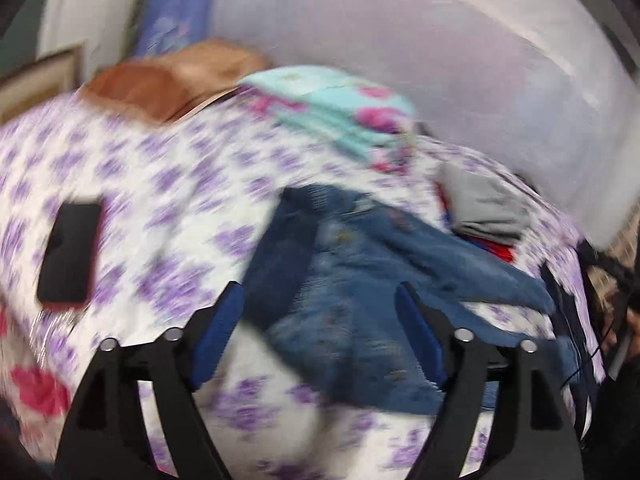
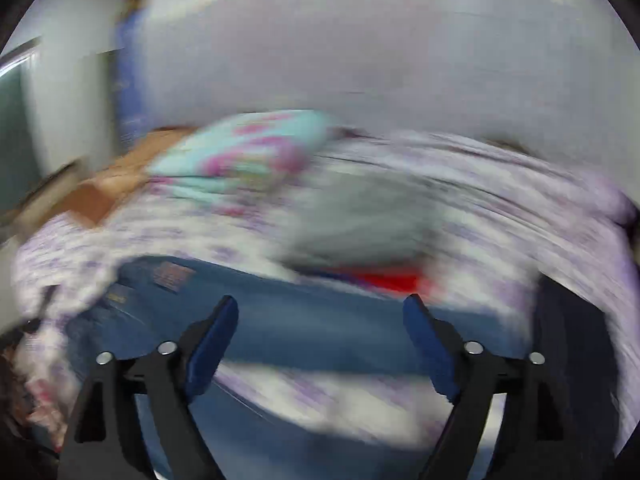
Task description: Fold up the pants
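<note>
I think I am between folds. The crumpled blue denim pants (image 1: 360,264) lie on the purple-flowered bedsheet (image 1: 168,208). My left gripper (image 1: 320,312) and right gripper (image 2: 320,320) both gape wide, holding nothing. Next I should grab an edge.

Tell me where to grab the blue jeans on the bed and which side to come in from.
Judging through the blur: take the jeans at the near edge lying between the open left gripper, coming from above. The denim lies flat on the floral sheet, so pinching a loose edge should work best.
</note>
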`<state>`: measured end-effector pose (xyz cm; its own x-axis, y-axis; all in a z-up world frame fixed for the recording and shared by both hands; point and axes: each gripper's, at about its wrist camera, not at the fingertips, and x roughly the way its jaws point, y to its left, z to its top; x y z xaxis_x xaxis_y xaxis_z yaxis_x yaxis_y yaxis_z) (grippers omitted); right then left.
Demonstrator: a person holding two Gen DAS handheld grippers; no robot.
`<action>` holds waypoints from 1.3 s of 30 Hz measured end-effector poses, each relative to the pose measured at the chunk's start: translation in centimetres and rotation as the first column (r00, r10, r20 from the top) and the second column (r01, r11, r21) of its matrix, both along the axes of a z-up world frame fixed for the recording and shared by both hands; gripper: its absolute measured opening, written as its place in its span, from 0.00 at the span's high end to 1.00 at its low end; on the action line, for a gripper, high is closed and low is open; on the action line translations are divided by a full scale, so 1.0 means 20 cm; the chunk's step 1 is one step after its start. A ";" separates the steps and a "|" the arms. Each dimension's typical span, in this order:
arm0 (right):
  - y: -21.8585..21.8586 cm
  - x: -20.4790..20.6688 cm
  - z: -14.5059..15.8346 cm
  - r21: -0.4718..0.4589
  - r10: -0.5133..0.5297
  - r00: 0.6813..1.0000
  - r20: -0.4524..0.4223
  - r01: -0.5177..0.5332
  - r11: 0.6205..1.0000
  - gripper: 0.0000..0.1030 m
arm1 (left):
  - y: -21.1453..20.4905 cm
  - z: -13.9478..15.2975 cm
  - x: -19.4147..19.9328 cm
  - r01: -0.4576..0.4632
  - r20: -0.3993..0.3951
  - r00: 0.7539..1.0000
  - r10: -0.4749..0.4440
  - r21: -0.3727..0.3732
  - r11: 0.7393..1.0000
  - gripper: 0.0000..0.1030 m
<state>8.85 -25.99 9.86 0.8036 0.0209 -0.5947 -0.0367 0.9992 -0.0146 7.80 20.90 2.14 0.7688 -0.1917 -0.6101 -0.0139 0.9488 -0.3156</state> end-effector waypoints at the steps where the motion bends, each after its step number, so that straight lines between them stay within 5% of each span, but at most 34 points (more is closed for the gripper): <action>1: -0.15 -0.12 -0.04 -0.004 -0.080 0.997 -0.015 0.080 0.997 0.17 | -0.07 0.01 0.01 0.038 0.012 0.999 -0.038 0.026 0.999 0.21; 4: -0.52 -0.41 -0.27 0.025 -0.270 0.953 -0.135 0.275 0.961 0.17 | -0.22 -0.08 0.10 0.089 -0.060 0.995 -0.084 0.070 0.994 0.21; 8: -0.70 -0.54 -0.58 0.087 -0.296 0.927 -0.230 0.322 0.943 0.17 | -0.24 -0.38 0.27 0.044 -0.241 0.970 -0.022 0.089 0.995 0.22; 9: -0.71 -0.54 -0.65 0.084 -0.275 0.936 -0.219 0.299 0.951 0.31 | -0.24 -0.39 0.27 0.037 -0.239 0.971 -0.013 0.093 0.995 0.22; 10: -0.71 -0.53 -0.71 0.050 -0.277 0.935 -0.220 0.294 0.954 0.65 | -0.26 -0.40 0.26 0.027 -0.220 0.976 0.002 0.128 0.991 0.22; 11: -0.73 -0.52 -0.76 0.015 -0.295 0.925 -0.240 0.307 0.952 0.87 | -0.28 -0.39 0.24 0.020 -0.213 0.977 0.013 0.154 0.988 0.21; 12: -0.77 -0.52 -0.78 0.071 -0.259 0.930 -0.259 0.286 0.956 0.91 | -0.29 -0.38 0.23 0.017 -0.212 0.977 0.019 0.163 0.986 0.20; 18: -0.76 -0.63 -0.52 0.067 -0.204 0.970 -0.132 0.214 0.975 0.91 | -0.25 -0.35 0.19 -0.005 -0.237 0.971 0.035 0.130 0.992 0.21; 22: -0.79 -0.49 -0.77 -0.046 -0.239 0.898 -0.369 0.239 0.970 0.84 | -0.32 -0.43 0.21 0.016 -0.251 0.967 0.041 0.222 0.975 0.19; 23: -0.81 -0.48 -0.80 -0.036 -0.241 0.897 -0.370 0.245 0.969 0.84 | -0.34 -0.43 0.20 0.019 -0.242 0.969 0.044 0.252 0.967 0.19; 24: -0.82 -0.49 -0.78 -0.035 -0.250 0.907 -0.340 0.254 0.967 0.84 | -0.34 -0.42 0.19 0.019 -0.238 0.970 0.044 0.256 0.967 0.19; 26: -0.81 -0.51 -0.69 -0.063 -0.313 0.910 -0.272 0.308 0.949 0.68 | -0.30 -0.34 0.14 0.020 -0.212 0.977 0.027 0.217 0.976 0.19; 28: -0.78 -0.58 -0.51 -0.068 -0.361 0.927 -0.100 0.355 0.932 0.54 | -0.27 -0.24 0.09 0.002 -0.150 0.988 0.031 0.214 0.977 0.19; 30: -0.71 -0.58 -0.43 0.007 -0.252 0.967 -0.048 0.252 0.968 0.54 | -0.24 -0.15 0.05 -0.008 -0.071 0.997 0.024 0.214 0.977 0.10; 32: -0.61 -0.51 -0.44 0.067 -0.099 0.991 -0.089 0.105 0.992 0.54 | -0.24 -0.17 0.09 0.000 -0.096 0.995 0.023 0.227 0.974 0.07; 33: -0.55 -0.45 -0.50 0.048 -0.065 0.988 -0.142 0.073 0.996 0.54 | -0.23 -0.26 0.15 0.020 -0.175 0.984 0.023 0.238 0.971 0.07; 35: -0.49 -0.31 -0.72 0.026 -0.054 0.947 -0.318 0.066 0.997 0.52 | -0.20 -0.46 0.25 0.031 -0.310 0.949 0.048 0.245 0.969 0.04; 36: -0.50 -0.27 -0.84 0.056 -0.048 0.915 -0.400 0.077 0.995 0.51 | -0.15 -0.52 0.25 0.022 -0.322 0.946 0.039 0.184 0.983 0.04; 39: -0.48 -0.28 -0.82 0.087 -0.062 0.922 -0.383 0.102 0.991 0.50 | -0.10 -0.42 0.21 0.034 -0.291 0.957 0.003 0.124 0.992 0.07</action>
<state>3.21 -35.59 -6.57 0.5202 0.0423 -0.8530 0.0630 0.9942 0.0877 11.91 18.92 -6.24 0.5524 -0.1088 -0.8264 -0.0721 0.9815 -0.1774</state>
